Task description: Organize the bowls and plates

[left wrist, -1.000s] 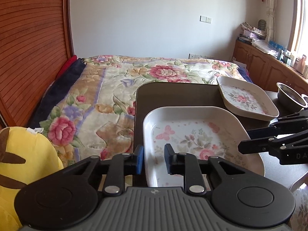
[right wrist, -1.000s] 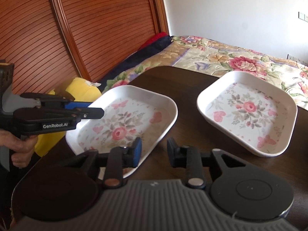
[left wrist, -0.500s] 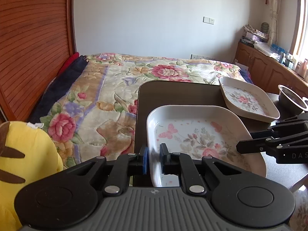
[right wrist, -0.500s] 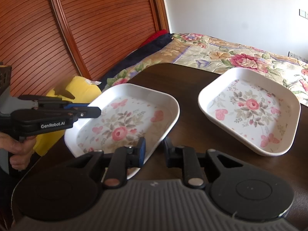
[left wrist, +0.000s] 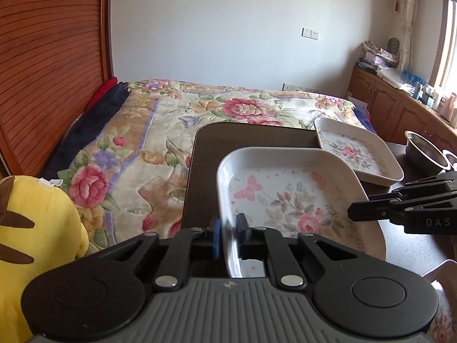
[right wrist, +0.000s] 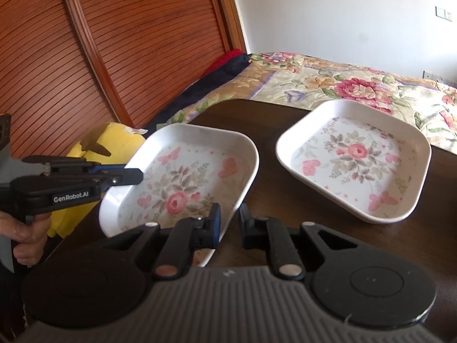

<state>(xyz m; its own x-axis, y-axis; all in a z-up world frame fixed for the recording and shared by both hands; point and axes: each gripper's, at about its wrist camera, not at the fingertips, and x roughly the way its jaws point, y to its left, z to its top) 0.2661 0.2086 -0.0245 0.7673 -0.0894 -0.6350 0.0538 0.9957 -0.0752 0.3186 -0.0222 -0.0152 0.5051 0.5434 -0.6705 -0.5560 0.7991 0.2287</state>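
Observation:
Two white rectangular plates with flower prints lie on a dark table (left wrist: 242, 137). The near plate (left wrist: 285, 200) (right wrist: 182, 180) is held from both sides. My left gripper (left wrist: 228, 237) is shut on its near-left rim and shows from the side in the right wrist view (right wrist: 137, 175). My right gripper (right wrist: 230, 223) is shut on the opposite rim, and its tips (left wrist: 352, 214) rest over the plate's right edge. The far plate (left wrist: 351, 151) (right wrist: 354, 154) sits flat, apart from both grippers. A steel bowl (left wrist: 422, 148) stands at the far right.
A bed with a floral cover (left wrist: 171, 131) borders the table's far and left sides. A yellow plush toy (left wrist: 34, 228) (right wrist: 120, 140) lies by the table's left corner. A slatted wooden wall (right wrist: 128, 43) rises behind it. A hand (right wrist: 25, 240) holds the left gripper's handle.
Both grippers have narrowed from open to shut on the near plate's rims. The left gripper has slid right onto the rim. The far plate and bowl have not moved.

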